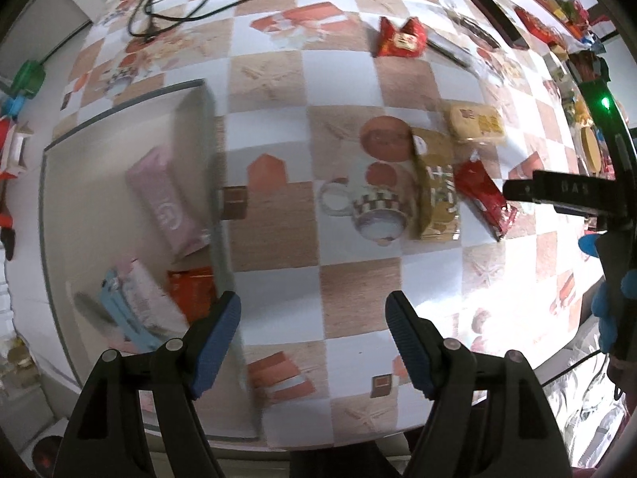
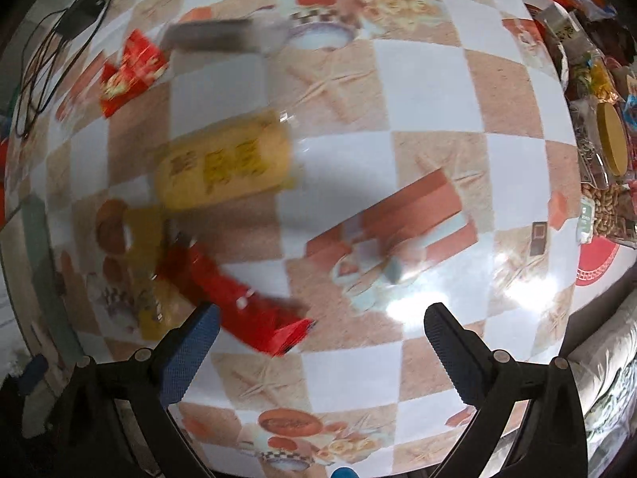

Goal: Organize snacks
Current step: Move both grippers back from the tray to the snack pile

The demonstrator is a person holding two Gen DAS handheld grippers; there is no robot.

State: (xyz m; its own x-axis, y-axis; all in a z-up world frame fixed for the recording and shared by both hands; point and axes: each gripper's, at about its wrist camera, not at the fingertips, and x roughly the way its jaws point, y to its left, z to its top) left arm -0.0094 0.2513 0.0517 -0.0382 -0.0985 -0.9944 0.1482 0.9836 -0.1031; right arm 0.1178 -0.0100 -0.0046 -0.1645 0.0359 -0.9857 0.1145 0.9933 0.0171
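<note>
The left gripper (image 1: pixel 313 342) points down at the table with its jaws well apart and nothing between the blue pads. At its nine o'clock sits the grey tray (image 1: pixel 119 107), its near wall running right under the left finger. Inside the tray lie a pink packet (image 1: pixel 165 199), an orange packet (image 1: pixel 191 288) and a pale blue-and-pink packet (image 1: pixel 127 310); blur keeps their print unreadable.

The right gripper (image 2: pixel 321 342) likewise faces down, spread as wide as it goes and empty. A red wrapper (image 2: pixel 239 298) lies by its left pad, at about ten o'clock; whether pad and wrapper touch I cannot tell through the blur. Farther out toward eleven o'clock are a yellow biscuit pack (image 2: pixel 227 159), a gold packet (image 2: pixel 149 263) at nine o'clock, and a second red snack bag (image 2: pixel 131 71) far up at ten o'clock.

By my reading the sorting is partly done: three packets are in the tray, while four snacks are left loose on the table, well apart from it.

The surface is a glossy checkered tablecloth (image 2: pixel 438 91) printed with cups and pastries, catching glare near the right gripper. Black cables (image 1: pixel 167 4) coil at twelve o'clock in the left view, and a clutter of jars and bagged food (image 2: pixel 605 139) crowds the table's edge at three o'clock in the right view.
</note>
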